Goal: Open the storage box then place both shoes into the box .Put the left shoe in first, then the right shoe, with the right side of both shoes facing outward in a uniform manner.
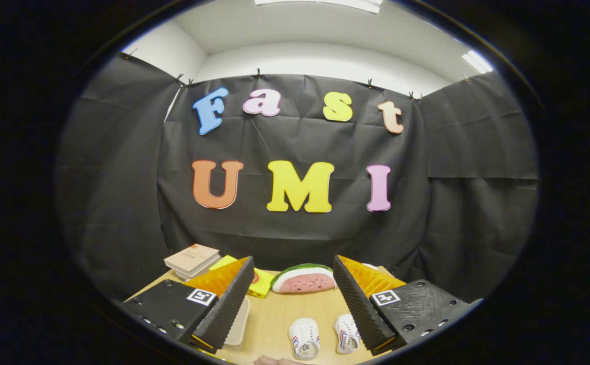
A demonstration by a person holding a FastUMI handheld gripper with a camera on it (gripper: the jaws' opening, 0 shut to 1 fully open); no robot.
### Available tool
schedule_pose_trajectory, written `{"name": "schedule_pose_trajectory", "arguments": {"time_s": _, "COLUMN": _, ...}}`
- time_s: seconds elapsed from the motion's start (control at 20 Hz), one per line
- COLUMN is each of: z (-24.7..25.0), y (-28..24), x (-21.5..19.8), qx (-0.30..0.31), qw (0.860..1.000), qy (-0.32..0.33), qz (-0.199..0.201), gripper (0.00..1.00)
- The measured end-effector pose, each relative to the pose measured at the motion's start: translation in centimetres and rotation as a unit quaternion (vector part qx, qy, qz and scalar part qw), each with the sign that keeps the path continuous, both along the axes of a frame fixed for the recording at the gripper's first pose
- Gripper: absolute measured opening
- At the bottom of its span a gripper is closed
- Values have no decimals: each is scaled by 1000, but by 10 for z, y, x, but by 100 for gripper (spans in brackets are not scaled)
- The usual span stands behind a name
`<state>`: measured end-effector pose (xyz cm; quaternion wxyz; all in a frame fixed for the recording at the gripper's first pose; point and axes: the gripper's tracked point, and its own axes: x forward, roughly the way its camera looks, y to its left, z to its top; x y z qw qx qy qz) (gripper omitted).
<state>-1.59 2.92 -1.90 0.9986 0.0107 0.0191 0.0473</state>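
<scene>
Between the spread fingers of the tool (pixel 295 299), two small white shoes (pixel 305 338) (pixel 347 333) are lying side by side on the counter (pixel 289 309); striped side markings are being shown. Beside the left finger, a pale storage box (pixel 239 322) is sitting. The tool is being held wide, gripping nothing.

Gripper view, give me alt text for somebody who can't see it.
The open gripper hovers above a light wooden table, its fingers spread, with two small white shoes side by side on the table between them. Beyond lie a watermelon-slice toy, a yellow box and stacked books; a white tray sits by one finger.
</scene>
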Motion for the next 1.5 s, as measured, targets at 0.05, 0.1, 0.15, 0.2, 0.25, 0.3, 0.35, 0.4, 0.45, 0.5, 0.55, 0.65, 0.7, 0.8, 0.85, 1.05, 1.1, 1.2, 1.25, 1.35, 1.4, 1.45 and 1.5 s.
{"name": "schedule_pose_trajectory", "arguments": {"time_s": 0.05, "z": -3, "y": -1, "x": 2, "qx": 0, "qw": 1000, "qy": 2, "qz": 3, "gripper": 95}}
{"name": "schedule_pose_trajectory", "arguments": {"time_s": 0.1, "z": -8, "y": -2, "x": 3, "qx": 0, "qw": 1000, "qy": 6, "qz": 6, "gripper": 95}}
{"name": "schedule_pose_trajectory", "arguments": {"time_s": 0.15, "z": -13, "y": -3, "x": 5, "qx": 0, "qw": 1000, "qy": 12, "qz": 10, "gripper": 95}}
{"name": "schedule_pose_trajectory", "arguments": {"time_s": 0.2, "z": -19, "y": -4, "x": 9, "qx": -1, "qw": 1000, "qy": 17, "qz": 15, "gripper": 95}}
{"name": "schedule_pose_trajectory", "arguments": {"time_s": 0.25, "z": -24, "y": -6, "x": 13, "qx": -3, "qw": 1000, "qy": 23, "qz": 19, "gripper": 95}}
{"name": "schedule_pose_trajectory", "arguments": {"time_s": 0.3, "z": -29, "y": -7, "x": 19, "qx": -5, "qw": 999, "qy": 28, "qz": 25, "gripper": 95}}
{"name": "schedule_pose_trajectory", "arguments": {"time_s": 0.35, "z": -36, "y": -7, "x": 26, "qx": -5, "qw": 999, "qy": 34, "qz": 34, "gripper": 95}}
{"name": "schedule_pose_trajectory", "arguments": {"time_s": 0.4, "z": -45, "y": -6, "x": 33, "qx": -2, "qw": 998, "qy": 44, "qz": 48, "gripper": 95}}
{"name": "schedule_pose_trajectory", "arguments": {"time_s": 0.45, "z": -54, "y": -3, "x": 40, "qx": 2, "qw": 996, "qy": 58, "qz": 65, "gripper": 95}}
{"name": "schedule_pose_trajectory", "arguments": {"time_s": 0.5, "z": -66, "y": -2, "x": 48, "qx": 9, "qw": 994, "qy": 76, "qz": 80, "gripper": 95}}
{"name": "schedule_pose_trajectory", "arguments": {"time_s": 0.55, "z": -76, "y": 1, "x": 55, "qx": 22, "qw": 990, "qy": 97, "qz": 100, "gripper": 95}}
{"name": "schedule_pose_trajectory", "arguments": {"time_s": 0.65, "z": -99, "y": 11, "x": 72, "qx": 44, "qw": 981, "qy": 134, "qz": 135, "gripper": 95}}
{"name": "schedule_pose_trajectory", "arguments": {"time_s": 0.7, "z": -111, "y": 15, "x": 80, "qx": 51, "qw": 975, "qy": 154, "qz": 153, "gripper": 96}}
{"name": "schedule_pose_trajectory", "arguments": {"time_s": 0.8, "z": -139, "y": 26, "x": 95, "qx": 72, "qw": 959, "qy": 198, "qz": 189, "gripper": 96}}
{"name": "schedule_pose_trajectory", "arguments": {"time_s": 0.85, "z": -151, "y": 34, "x": 100, "qx": 86, "qw": 948, "qy": 220, "qz": 214, "gripper": 96}}
{"name": "schedule_pose_trajectory", "arguments": {"time_s": 1.05, "z": -199, "y": 57, "x": 124, "qx": 152, "qw": 893, "qy": 312, "qz": 288, "gripper": 95}}
{"name": "schedule_pose_trajectory", "arguments": {"time_s": 1.1, "z": -211, "y": 61, "x": 127, "qx": 169, "qw": 876, "qy": 332, "qz": 308, "gripper": 95}}
{"name": "schedule_pose_trajectory", "arguments": {"time_s": 1.2, "z": -230, "y": 70, "x": 139, "qx": 191, "qw": 848, "qy": 360, "qz": 339, "gripper": 95}}
{"name": "schedule_pose_trajectory", "arguments": {"time_s": 1.25, "z": -236, "y": 77, "x": 142, "qx": 200, "qw": 832, "qy": 372, "qz": 359, "gripper": 95}}
{"name": "schedule_pose_trajectory", "arguments": {"time_s": 1.35, "z": -255, "y": 95, "x": 144, "qx": 221, "qw": 795, "qy": 402, "qz": 397, "gripper": 95}}
{"name": "schedule_pose_trajectory", "arguments": {"time_s": 1.4, "z": -264, "y": 103, "x": 145, "qx": 240, "qw": 771, "qy": 416, "qz": 418, "gripper": 95}}
{"name": "schedule_pose_trajectory", "arguments": {"time_s": 1.45, "z": -272, "y": 110, "x": 145, "qx": 255, "qw": 747, "qy": 434, "qz": 435, "gripper": 95}}
{"name": "schedule_pose_trajectory", "arguments": {"time_s": 1.5, "z": -282, "y": 115, "x": 146, "qx": 264, "qw": 729, "qy": 450, "qz": 443, "gripper": 95}}
